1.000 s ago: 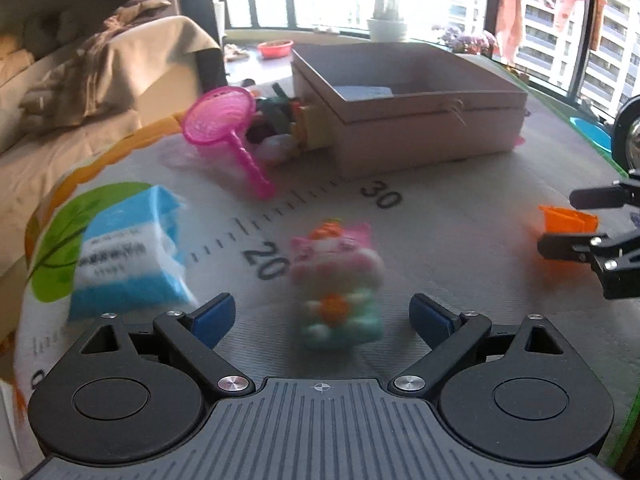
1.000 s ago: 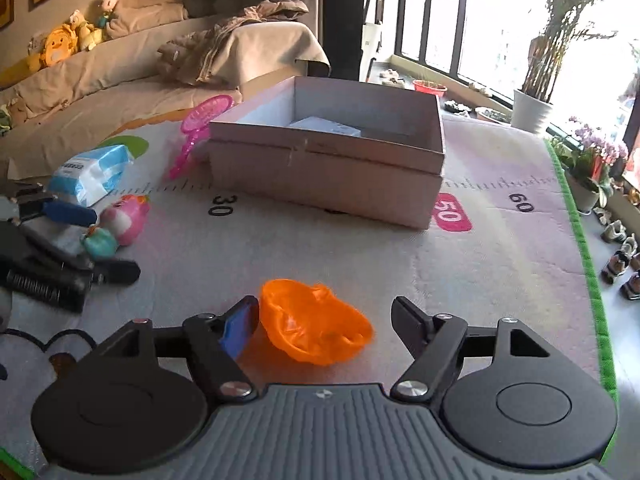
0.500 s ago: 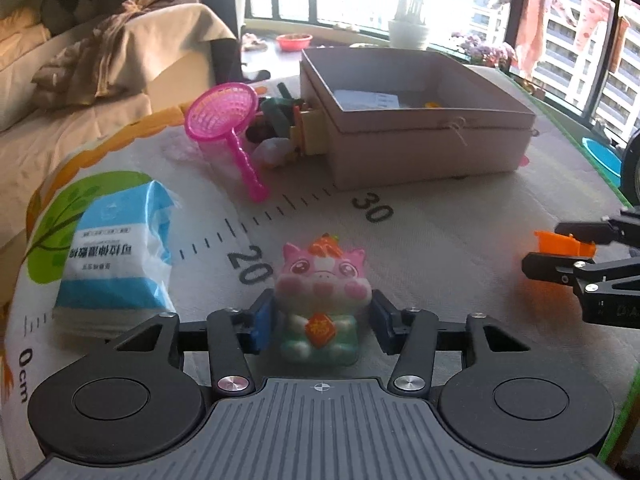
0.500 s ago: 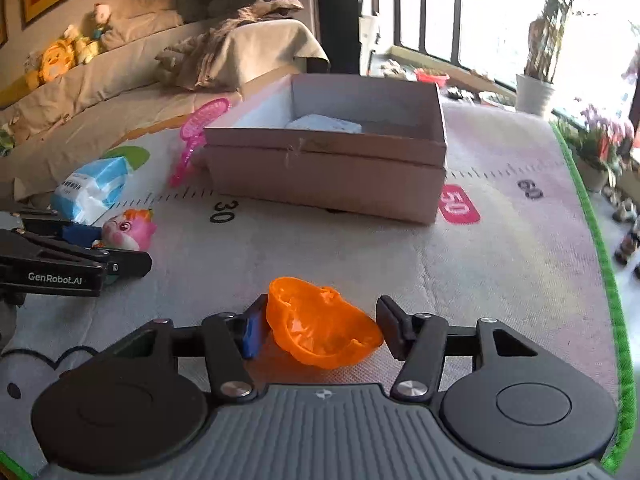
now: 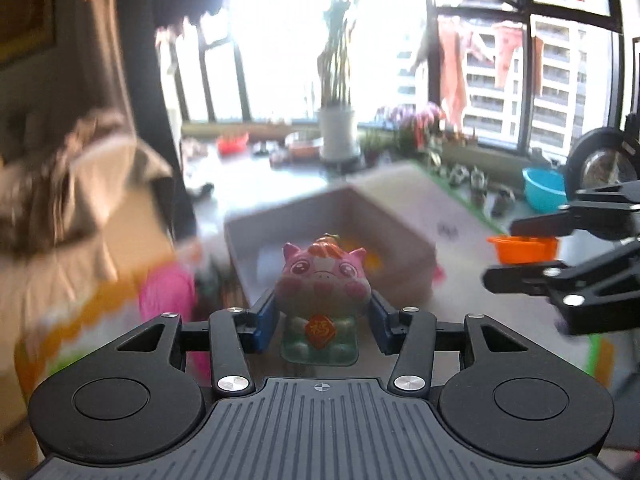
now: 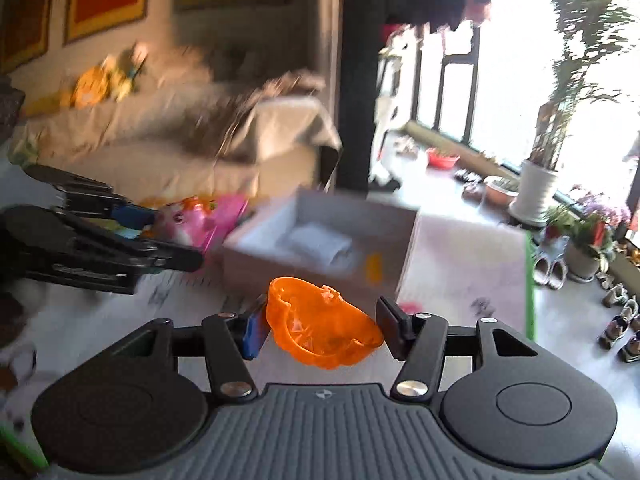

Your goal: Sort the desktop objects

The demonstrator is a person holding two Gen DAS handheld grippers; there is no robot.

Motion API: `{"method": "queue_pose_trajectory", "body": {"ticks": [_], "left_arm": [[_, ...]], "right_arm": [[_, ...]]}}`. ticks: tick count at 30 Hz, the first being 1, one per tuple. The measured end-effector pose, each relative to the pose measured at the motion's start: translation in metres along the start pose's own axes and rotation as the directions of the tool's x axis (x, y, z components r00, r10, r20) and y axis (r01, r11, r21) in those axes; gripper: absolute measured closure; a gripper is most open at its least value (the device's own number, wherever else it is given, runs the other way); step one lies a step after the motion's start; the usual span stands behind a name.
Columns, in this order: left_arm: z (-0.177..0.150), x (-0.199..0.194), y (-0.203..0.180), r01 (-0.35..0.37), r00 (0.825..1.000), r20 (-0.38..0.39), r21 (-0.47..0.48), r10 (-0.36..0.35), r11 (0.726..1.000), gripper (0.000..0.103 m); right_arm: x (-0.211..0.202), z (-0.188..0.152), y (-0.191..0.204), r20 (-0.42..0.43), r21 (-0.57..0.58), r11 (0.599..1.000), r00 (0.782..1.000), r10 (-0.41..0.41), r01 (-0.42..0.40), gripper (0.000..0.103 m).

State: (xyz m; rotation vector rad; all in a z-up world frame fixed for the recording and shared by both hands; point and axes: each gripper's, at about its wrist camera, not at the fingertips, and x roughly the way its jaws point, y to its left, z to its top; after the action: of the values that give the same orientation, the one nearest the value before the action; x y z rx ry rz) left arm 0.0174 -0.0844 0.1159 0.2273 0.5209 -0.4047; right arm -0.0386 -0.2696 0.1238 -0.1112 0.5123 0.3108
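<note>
Pale mat [image 6: 472, 256]; left tongs [image 5: 322, 322] grip pig toy [image 5: 322, 280]; right tongs [image 6: 324, 326] grip orange mould [image 6: 320, 326].

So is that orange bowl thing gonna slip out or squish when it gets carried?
The orange mold looks like thin, see-through plastic, so it is probably light and a bit bendy. The right gripper pinches it only at its rim edges and it hangs tilted, so it might slip or twist. Its shiny surface suggests it is slippery; squeezing harder could flex it.

Pig figurine [image 5: 323, 276]: glossy smooth plastic. Orange mould [image 6: 322, 330]: translucent shiny plastic. Box [image 6: 320, 240], 12 o'clock: matt cardboard. Gripper bodies: matt black plastic, ribbed; bright metal screws.
</note>
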Motion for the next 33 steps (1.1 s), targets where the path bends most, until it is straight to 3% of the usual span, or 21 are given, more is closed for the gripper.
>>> {"method": "queue_pose_trajectory", "body": {"ticks": [4,7,9,10,14,19,21,25,26,27,29,30,33], "left_arm": [[0.032,0.051,0.010,-0.023,0.999,0.046,-0.026,0.024,0.999,0.047],[0.035,0.071,0.025,-0.026,1.000,0.005,-0.106,0.027,0.994,0.039],[0.022,0.064,0.033,-0.011,1.000,-0.006,-0.131,0.011,0.991,0.018],[0.013,0.058,0.034,-0.013,1.000,-0.010,-0.122,0.012,0.992,0.013],[-0.029,0.035,0.039,-0.090,0.994,-0.066,-0.077,0.085,0.993,0.008],[-0.084,0.028,0.059,-0.126,0.980,-0.175,-0.180,0.094,0.975,0.007],[-0.095,0.029,0.074,-0.142,0.974,-0.204,-0.219,0.097,0.965,0.007],[-0.105,0.023,0.087,-0.170,0.970,-0.213,-0.240,0.119,0.956,0.006],[-0.106,0.021,0.087,-0.179,0.970,-0.207,-0.238,0.131,0.954,0.005],[-0.106,0.020,0.090,-0.189,0.970,-0.198,-0.241,0.143,0.952,0.004],[-0.107,0.016,0.093,-0.193,0.972,-0.185,-0.253,0.148,0.948,0.003],[-0.109,0.012,0.095,-0.188,0.973,-0.179,-0.261,0.144,0.947,0.003],[-0.111,0.009,0.096,-0.175,0.977,-0.171,-0.279,0.130,0.944,0.003]], "right_arm": [[0.013,0.037,-0.015,0.062,0.003,1.000,0.998,-0.025,0.024,0.046],[0.041,0.066,-0.026,0.054,0.030,0.999,0.998,-0.035,0.033,0.046],[0.065,0.081,-0.034,0.036,0.058,0.998,0.999,-0.028,0.026,0.044],[0.075,0.084,-0.037,0.026,0.070,0.997,0.999,-0.023,0.021,0.042],[0.115,0.091,-0.046,-0.027,0.101,0.995,0.999,-0.020,0.023,0.040],[0.152,0.084,-0.041,-0.125,0.129,0.990,0.992,-0.036,0.052,0.040],[0.161,0.081,-0.031,-0.163,0.122,0.991,0.986,-0.041,0.061,0.040],[0.174,0.095,0.007,-0.196,0.063,0.998,0.981,0.010,0.003,0.040],[0.181,0.103,0.018,-0.208,0.061,0.998,0.977,0.038,-0.025,0.045],[0.189,0.111,0.026,-0.228,0.078,0.995,0.971,0.074,-0.057,0.058],[0.213,0.127,0.042,-0.283,0.107,0.988,0.950,0.135,-0.108,0.075],[0.226,0.133,0.053,-0.303,0.101,0.989,0.943,0.136,-0.110,0.077],[0.272,0.145,0.091,-0.328,-0.032,0.998,0.944,0.037,-0.050,0.077]]}}
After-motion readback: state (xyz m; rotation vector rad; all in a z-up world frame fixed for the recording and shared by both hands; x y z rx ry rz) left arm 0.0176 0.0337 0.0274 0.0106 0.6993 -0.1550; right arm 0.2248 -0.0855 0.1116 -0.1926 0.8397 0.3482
